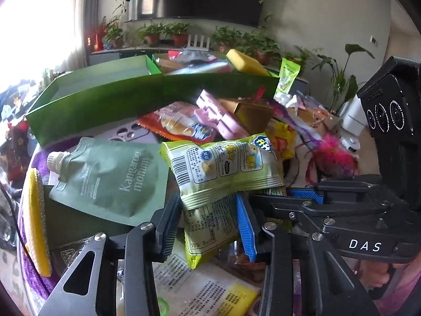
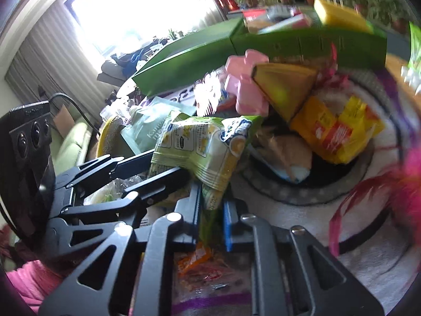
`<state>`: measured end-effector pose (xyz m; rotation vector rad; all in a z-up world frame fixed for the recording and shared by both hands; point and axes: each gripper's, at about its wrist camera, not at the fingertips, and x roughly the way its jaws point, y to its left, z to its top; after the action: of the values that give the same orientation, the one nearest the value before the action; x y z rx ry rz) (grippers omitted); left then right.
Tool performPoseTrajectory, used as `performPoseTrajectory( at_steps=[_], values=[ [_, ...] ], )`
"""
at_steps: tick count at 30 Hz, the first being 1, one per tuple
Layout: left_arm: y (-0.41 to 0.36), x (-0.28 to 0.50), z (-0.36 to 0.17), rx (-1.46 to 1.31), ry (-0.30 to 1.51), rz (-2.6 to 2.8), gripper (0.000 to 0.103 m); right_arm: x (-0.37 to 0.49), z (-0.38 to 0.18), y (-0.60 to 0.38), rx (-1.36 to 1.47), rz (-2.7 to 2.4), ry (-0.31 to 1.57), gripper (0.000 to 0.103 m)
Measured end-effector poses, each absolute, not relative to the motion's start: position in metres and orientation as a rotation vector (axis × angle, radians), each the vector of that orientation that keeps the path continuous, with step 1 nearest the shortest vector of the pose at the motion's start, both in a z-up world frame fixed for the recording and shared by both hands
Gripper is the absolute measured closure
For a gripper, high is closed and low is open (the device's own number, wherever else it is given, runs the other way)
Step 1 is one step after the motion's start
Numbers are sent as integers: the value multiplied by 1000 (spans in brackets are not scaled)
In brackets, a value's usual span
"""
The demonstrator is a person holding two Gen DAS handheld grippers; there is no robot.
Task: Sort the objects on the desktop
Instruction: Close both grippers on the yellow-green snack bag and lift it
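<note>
Two yellow-green snack packets overlap on the pile. The upper snack packet shows a barcode. The lower snack packet sticks out beneath it. My left gripper has its pads pressed on both sides of the lower packet, and it enters the right wrist view from the left. My right gripper is shut on a thin green packet edge under the upper packet. I cannot tell whether that edge belongs to the same packet. In the left wrist view the right gripper reaches in from the right.
Two green open boxes stand behind the pile, the right one holding a yellow sponge. Around the packets lie a green spout pouch, a yellow scrub pad, a pink object, a gold box and pink feathers.
</note>
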<state>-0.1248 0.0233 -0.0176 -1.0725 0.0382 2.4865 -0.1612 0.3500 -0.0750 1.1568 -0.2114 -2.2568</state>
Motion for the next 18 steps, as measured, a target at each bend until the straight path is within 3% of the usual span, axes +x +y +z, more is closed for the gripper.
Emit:
performPoseTrajectory(
  at_steps=[18],
  values=[
    [26, -112, 73, -886, 159, 2601, 61, -158, 6, 351, 963, -2283, -137, 88]
  ],
)
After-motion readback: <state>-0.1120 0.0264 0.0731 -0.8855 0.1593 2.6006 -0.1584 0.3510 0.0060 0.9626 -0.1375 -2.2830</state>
